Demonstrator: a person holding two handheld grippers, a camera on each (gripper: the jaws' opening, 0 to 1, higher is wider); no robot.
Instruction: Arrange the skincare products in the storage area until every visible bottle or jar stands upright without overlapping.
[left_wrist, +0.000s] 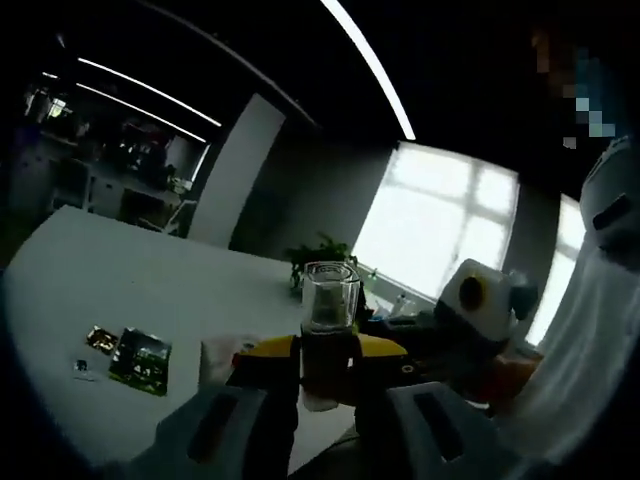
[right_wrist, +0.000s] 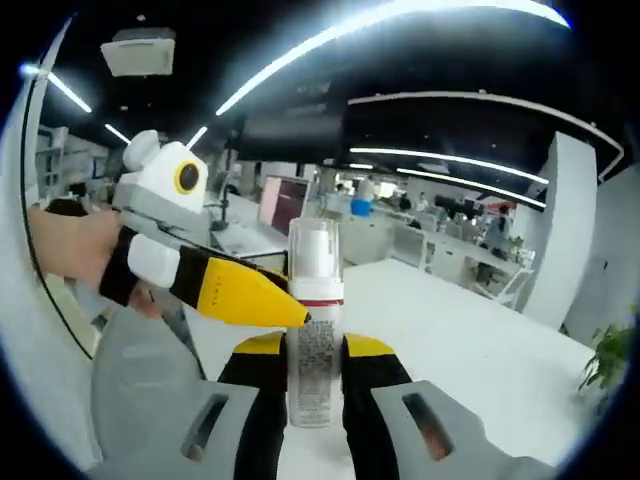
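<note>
A glass jar (left_wrist: 330, 300) is clamped low by the left gripper (left_wrist: 328, 395), a slick bottle (right_wrist: 315, 330) mid-body by the right gripper (right_wrist: 315, 385), both above the table (left_wrist: 150, 280).

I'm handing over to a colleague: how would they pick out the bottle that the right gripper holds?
Start at the white table in the right gripper view. Above it, the right gripper clamps a slim upright bottle between its yellow-tipped jaws. It has a clear cap, a red band below and fine print on its body.
</note>
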